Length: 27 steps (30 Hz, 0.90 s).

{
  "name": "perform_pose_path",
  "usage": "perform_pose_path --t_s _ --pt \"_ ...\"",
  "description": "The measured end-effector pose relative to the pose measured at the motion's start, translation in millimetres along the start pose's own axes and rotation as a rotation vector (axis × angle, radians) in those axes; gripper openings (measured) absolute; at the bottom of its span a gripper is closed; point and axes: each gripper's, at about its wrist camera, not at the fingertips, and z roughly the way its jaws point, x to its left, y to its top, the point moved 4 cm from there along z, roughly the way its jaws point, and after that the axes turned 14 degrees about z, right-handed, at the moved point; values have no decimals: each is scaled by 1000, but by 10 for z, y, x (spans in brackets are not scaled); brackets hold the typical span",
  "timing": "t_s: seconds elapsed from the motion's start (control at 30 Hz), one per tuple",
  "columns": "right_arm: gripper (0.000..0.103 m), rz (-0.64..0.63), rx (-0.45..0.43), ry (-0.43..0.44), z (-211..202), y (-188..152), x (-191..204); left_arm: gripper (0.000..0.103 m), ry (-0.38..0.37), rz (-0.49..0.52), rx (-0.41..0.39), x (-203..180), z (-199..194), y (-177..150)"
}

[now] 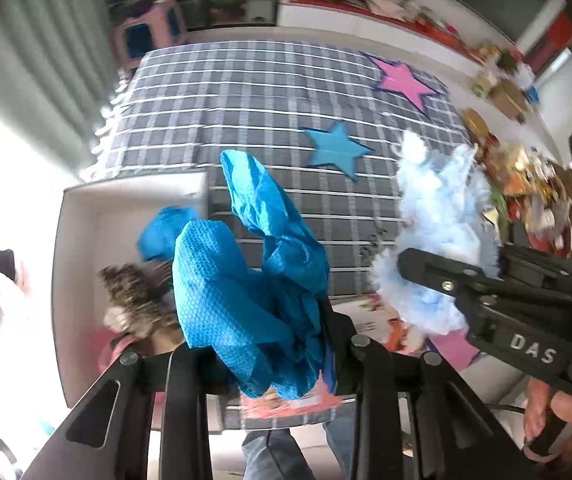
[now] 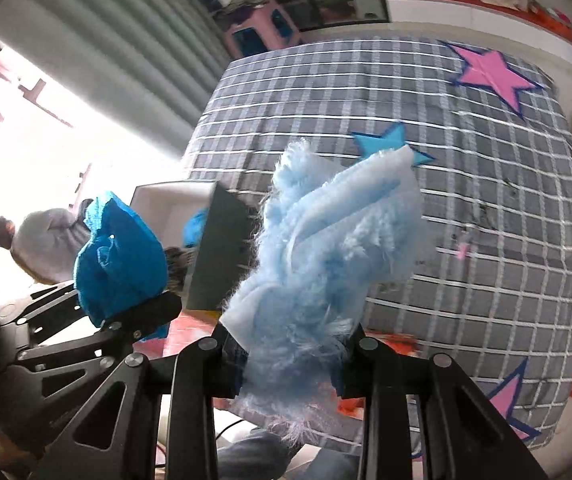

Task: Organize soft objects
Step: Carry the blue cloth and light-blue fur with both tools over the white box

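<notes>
A checked cloth (image 1: pixel 246 92) is spread over the table, with two star patches (image 1: pixel 335 148) set on it toward the right. A box (image 1: pixel 86 216) is placed at the cloth's left edge, and a crumpled piece (image 1: pixel 162 228) plus a furry item (image 1: pixel 138 296) are held in it. A mesh cloth (image 1: pixel 246 280) is raised before the box, left of a fluffy fabric (image 1: pixel 437 220). A cluttered shelf (image 1: pixel 505 88) is seen behind on the right.

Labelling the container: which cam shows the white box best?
Left wrist view. The white box shows its open top, inner walls and some contents, though the blue cloth covers part. In the right wrist view the box is smaller, seen mostly from outside and half hidden by cloth.
</notes>
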Motion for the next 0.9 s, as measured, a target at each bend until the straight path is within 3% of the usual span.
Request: perform_pose_path --t_s 0.33,0.5,0.9 --pt "33 -172 63 7 246 -137 852 33 73 -221 6 914 -119 -609" --pt "33 -230 104 23 406 -211 1219 33 118 -280 19 1201 -126 -880" --pt "33 -329 180 8 724 -376 1701 33 131 -348 29 1436 -127 -1161"
